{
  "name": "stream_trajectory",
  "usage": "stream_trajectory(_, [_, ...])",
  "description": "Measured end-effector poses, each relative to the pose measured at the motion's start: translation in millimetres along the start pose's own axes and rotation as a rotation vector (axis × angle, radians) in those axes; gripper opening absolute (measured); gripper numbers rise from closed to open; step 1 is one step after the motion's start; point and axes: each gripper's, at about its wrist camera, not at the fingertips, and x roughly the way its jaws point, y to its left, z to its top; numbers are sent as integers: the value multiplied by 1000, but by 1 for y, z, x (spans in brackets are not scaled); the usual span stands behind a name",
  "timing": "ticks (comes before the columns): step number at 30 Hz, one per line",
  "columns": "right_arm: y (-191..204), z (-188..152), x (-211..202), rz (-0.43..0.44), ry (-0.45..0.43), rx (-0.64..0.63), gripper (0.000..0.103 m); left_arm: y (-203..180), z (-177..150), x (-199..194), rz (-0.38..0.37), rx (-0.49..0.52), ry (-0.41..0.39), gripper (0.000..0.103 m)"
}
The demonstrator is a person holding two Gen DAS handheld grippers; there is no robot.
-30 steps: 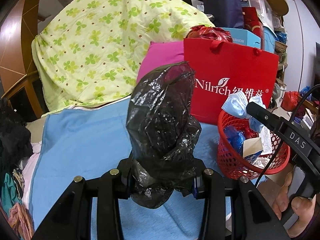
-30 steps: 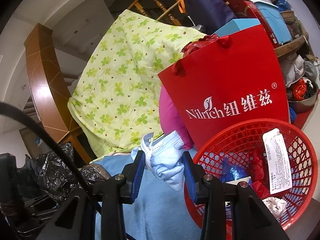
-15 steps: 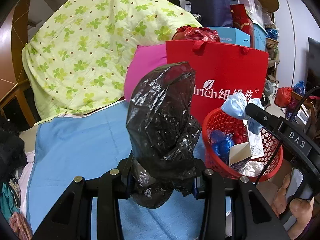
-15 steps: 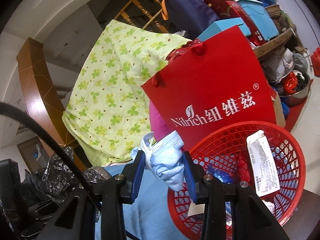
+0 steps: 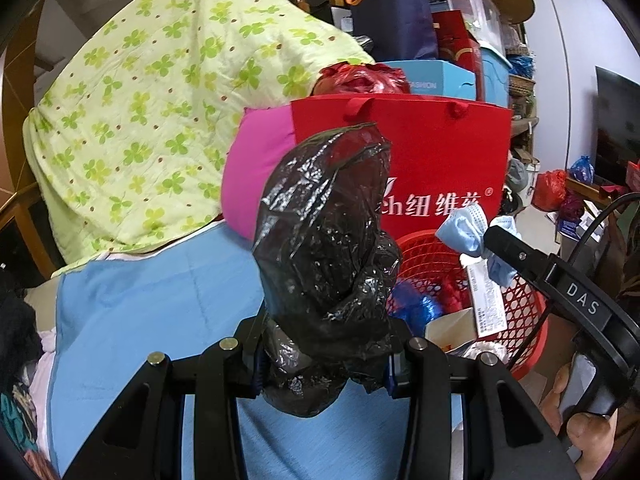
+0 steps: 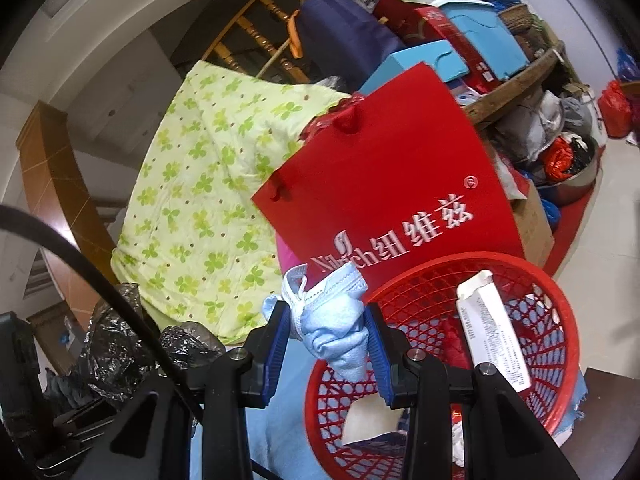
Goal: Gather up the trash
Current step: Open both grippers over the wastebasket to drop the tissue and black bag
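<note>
Crinkled glossy black plastic bag (image 5: 324, 264); soft pale-blue nonwoven face mask (image 6: 336, 324); shiny red plastic mesh basket (image 6: 560, 344); smooth, slightly glossy red paper gift bag (image 6: 384, 184); matt quilted cotton-like clover blanket (image 5: 152, 104).

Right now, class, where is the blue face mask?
The blue face mask is pinched in the right gripper, over the near rim of the red basket, in front of the red paper bag.

Red paper bag (image 6: 384, 184): white print "Nilrich" with Chinese characters 纽维兹 and an ® mark; in left wrist view only "ch" and the characters show. Black gripper body (image 5: 576, 300) at right edge of left wrist view: "DAS". Blue box (image 5: 432, 78) behind bag: "FASHION". White packet (image 6: 494, 338) in red basket (image 6: 560, 360): fine print, unreadable.
</note>
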Motion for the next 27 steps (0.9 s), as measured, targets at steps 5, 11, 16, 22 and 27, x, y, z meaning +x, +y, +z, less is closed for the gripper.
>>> stream_trajectory(5, [-17, 5, -2, -22, -8, 57, 40, -11, 5, 7, -26, 17, 0, 45])
stream_trajectory(11, [-30, 11, -6, -41, -26, 93, 40, -25, 9, 19, -51, 30, 10, 45])
stream_trajectory(16, [-37, 14, -10, -53, -44, 100, 41, -35, 10, 27, -71, 42, 19, 45])
stream_trajectory(22, [-45, 17, -13, -70, -52, 106, 41, -46, 12, 36, -95, 47, 32, 45])
stream_trajectory(27, [-53, 18, -15, -85, -55, 123, 41, -55, 12, 44, -118, 49, 45, 45])
